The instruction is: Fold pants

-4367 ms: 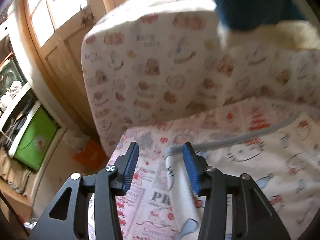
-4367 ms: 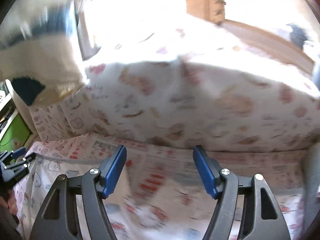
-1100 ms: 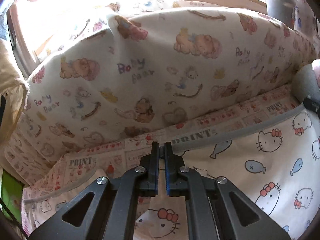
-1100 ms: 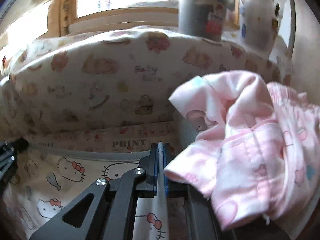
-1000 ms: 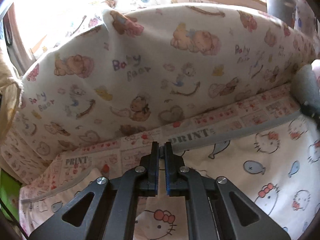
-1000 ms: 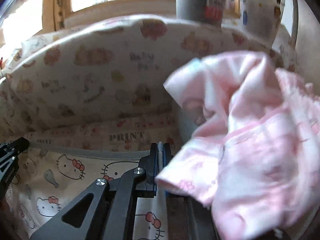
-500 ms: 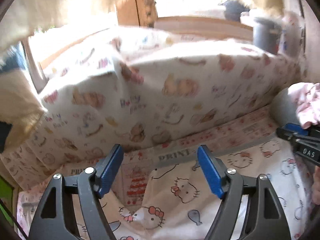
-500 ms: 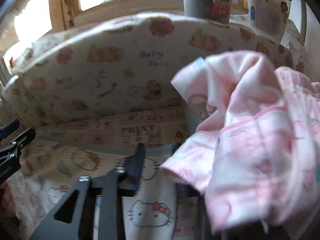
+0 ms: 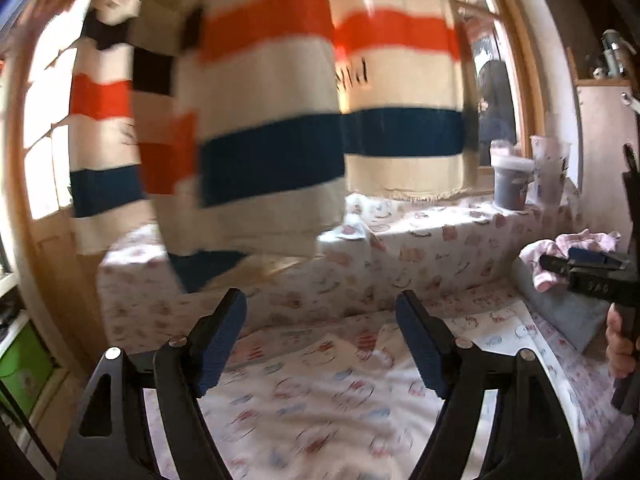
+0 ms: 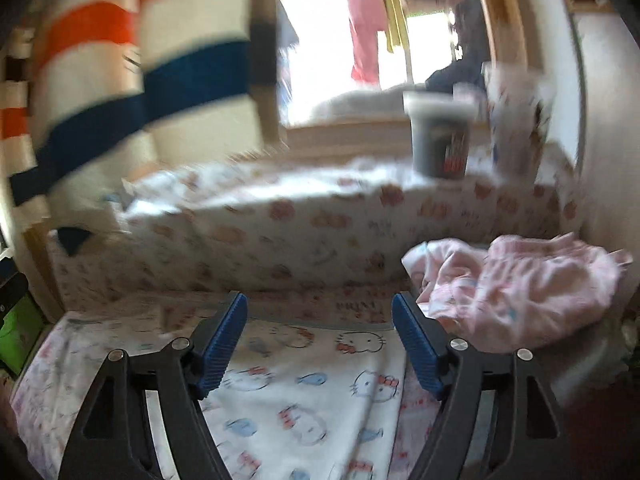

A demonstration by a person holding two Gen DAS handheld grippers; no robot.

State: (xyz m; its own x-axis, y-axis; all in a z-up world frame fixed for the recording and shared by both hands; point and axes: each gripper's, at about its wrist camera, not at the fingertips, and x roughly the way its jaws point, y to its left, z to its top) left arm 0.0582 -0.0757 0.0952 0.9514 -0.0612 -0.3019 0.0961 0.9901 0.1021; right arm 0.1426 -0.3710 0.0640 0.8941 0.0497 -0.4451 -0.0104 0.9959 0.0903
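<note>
The white pants with a cat and fish print [image 10: 312,396] lie flat on the bed below both grippers; they also show in the left wrist view [image 9: 320,392]. My left gripper [image 9: 320,340] is open and empty, raised above them. My right gripper [image 10: 320,340] is open and empty above their upper edge. The right gripper also shows at the right edge of the left wrist view [image 9: 588,272], held by a hand.
A crumpled pink garment [image 10: 516,292] lies on a grey cushion at the right. A striped orange, blue and cream sweater [image 9: 272,112] hangs above the bed. A padded bear-print wall [image 10: 320,232] runs behind, with a grey tub [image 10: 440,140] on the sill.
Both grippers opened and let go of the pants, then lifted up and back. The pants now lie flat on the bed.
</note>
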